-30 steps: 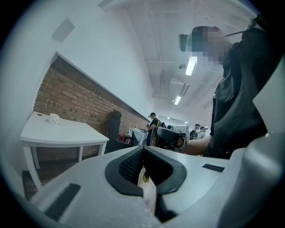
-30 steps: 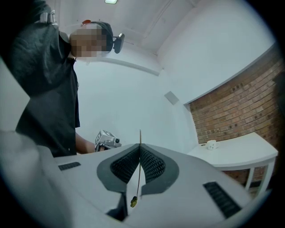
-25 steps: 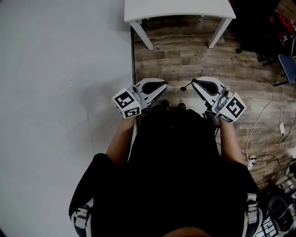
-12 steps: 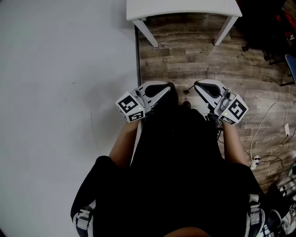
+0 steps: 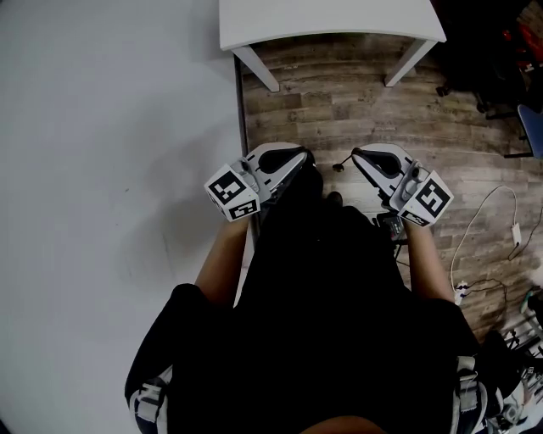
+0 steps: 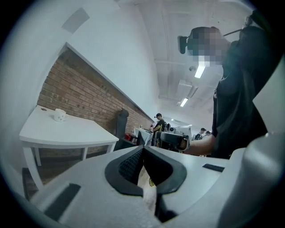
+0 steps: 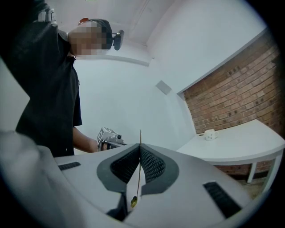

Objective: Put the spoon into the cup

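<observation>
My right gripper (image 5: 356, 154) is held level in front of the person's body and is shut on a thin spoon (image 5: 339, 164). The spoon's end sticks out past the tips towards the left gripper. In the right gripper view the spoon (image 7: 138, 169) shows edge-on as a thin golden line between the pads. My left gripper (image 5: 301, 157) faces it, and its pads (image 6: 133, 162) meet with nothing between them. A small white cup (image 6: 59, 115) stands on the white table (image 5: 331, 21). The cup (image 7: 209, 133) is far from both grippers and is not seen in the head view.
The table's legs (image 5: 259, 72) stand on a wood floor, with a pale floor area (image 5: 110, 169) to the left. Cables (image 5: 488, 220) and dark chairs (image 5: 475, 51) lie at the right. A brick wall (image 6: 80, 89) runs behind the table, and people (image 6: 158, 122) stand far off.
The head view has shifted a little, and the table now shows slightly larger at the top. Both grippers keep the same pose before the body, with the spoon still held in the right one.
</observation>
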`<state>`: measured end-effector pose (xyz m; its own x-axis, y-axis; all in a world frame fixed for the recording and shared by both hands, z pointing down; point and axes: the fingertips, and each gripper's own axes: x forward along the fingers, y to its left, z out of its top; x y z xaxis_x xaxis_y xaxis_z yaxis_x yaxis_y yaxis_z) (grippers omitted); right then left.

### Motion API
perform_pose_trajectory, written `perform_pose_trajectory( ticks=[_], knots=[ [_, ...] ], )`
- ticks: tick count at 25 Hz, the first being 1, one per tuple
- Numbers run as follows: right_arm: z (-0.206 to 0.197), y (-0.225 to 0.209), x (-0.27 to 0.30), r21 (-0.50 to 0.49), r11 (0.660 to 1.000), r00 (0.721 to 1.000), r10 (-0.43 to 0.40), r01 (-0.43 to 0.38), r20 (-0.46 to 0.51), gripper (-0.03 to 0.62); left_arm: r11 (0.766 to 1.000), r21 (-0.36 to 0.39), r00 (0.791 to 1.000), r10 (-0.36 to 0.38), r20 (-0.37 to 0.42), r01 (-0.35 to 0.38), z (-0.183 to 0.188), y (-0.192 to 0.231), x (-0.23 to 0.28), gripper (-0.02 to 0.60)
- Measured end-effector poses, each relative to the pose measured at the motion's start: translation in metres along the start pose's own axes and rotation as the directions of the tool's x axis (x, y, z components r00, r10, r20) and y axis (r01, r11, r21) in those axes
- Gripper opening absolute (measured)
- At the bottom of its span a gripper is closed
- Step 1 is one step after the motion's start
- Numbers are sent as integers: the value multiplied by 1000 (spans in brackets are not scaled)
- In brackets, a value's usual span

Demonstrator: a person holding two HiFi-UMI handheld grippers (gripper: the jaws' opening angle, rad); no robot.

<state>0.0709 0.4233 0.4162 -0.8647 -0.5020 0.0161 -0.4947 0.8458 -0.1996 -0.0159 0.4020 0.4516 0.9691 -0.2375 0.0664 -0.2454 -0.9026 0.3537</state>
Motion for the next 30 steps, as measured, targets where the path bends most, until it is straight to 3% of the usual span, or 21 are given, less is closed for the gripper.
perform_pose_trajectory(
  ticks=[8,16,25,30],
  knots=[
    [25,-75,64,4,1000,999,-17,18,-38,9,999,-41,999,-7,35,8,33,95,10,16],
    [32,-137,105,2,994,991,-106,107,-79,9,995,-90,997,-30,66,36,45,173,6,15],
    [32,-206,106,1,990,988,-141,142,-64,9,994,-105,997,-31,73,38,51,225,43,15],
    [73,-269,99,9,995,995,-101,101,-17,9,996,-82,999,30,46,-26,100,259,83,15]
  ],
)
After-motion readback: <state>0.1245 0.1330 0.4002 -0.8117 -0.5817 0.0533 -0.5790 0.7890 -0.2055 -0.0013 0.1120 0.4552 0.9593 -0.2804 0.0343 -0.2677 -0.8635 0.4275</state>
